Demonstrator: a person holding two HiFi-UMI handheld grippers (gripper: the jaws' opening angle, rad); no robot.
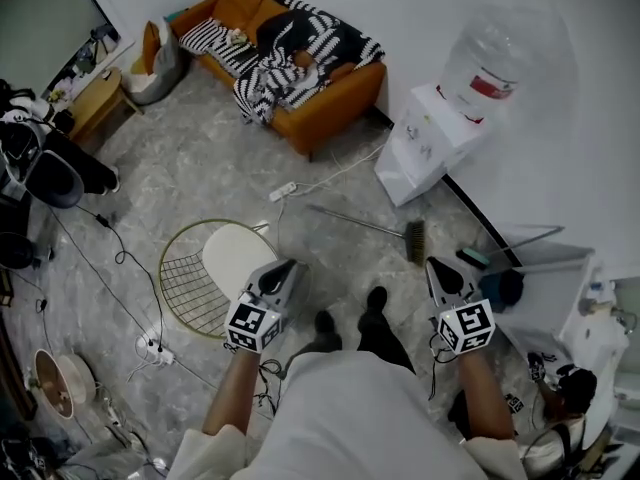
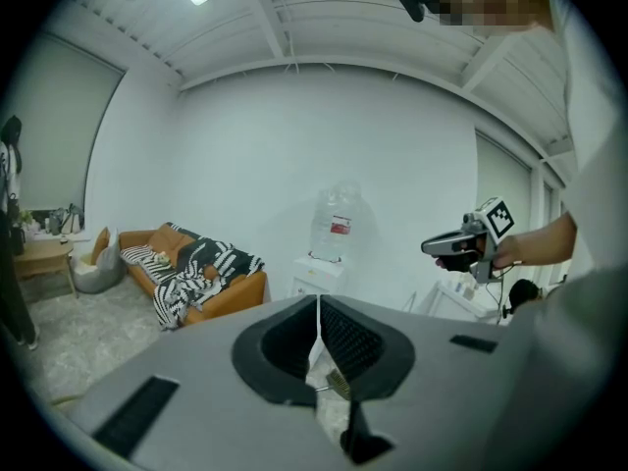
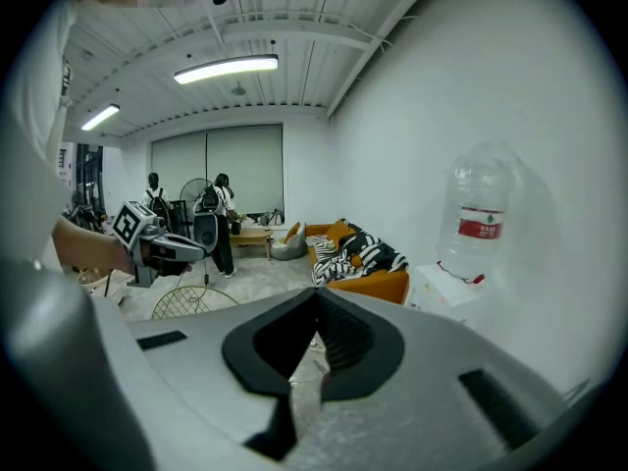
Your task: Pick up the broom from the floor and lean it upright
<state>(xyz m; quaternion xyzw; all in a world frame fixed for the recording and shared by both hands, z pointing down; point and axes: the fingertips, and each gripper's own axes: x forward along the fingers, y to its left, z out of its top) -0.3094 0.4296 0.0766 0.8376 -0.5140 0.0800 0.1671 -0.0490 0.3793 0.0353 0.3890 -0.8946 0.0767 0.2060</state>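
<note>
On the marbled grey floor (image 1: 200, 173), just ahead of the person's shoes (image 1: 375, 298), the broom (image 1: 365, 225) is lying flat, not yet picked up. Its thin handle is running from near the white power strip (image 1: 283, 191) toward the right. Its bristle head (image 1: 415, 240) is resting close to the base of the white water dispenser (image 1: 425, 143), which is standing against the wall with a large clear bottle on top.

Left gripper (image 1: 287, 268): the person is holding it out in front, low, over the rim of the round wire chair (image 1: 190, 283). Its own view is showing the two dark pads meeting along a thin line, so the jaws are closed with nothing gripped between them. Below the pads, through the narrow slot, the bristle head is showing on the floor.

Right gripper (image 1: 441, 266): the person is holding it level with the left one, on the other side of the shoes, pointing forward and slightly down toward the floor beside the bristle head. Its own view is showing the pads pressed together, empty.

Neither gripper is touching the broom; both are hanging above the floor, apart from it, with the broom lying between their lines of aim and farther out.

Background: an orange sofa (image 1: 335, 108) with a striped blanket (image 1: 300, 53) is standing along the far wall.
</note>
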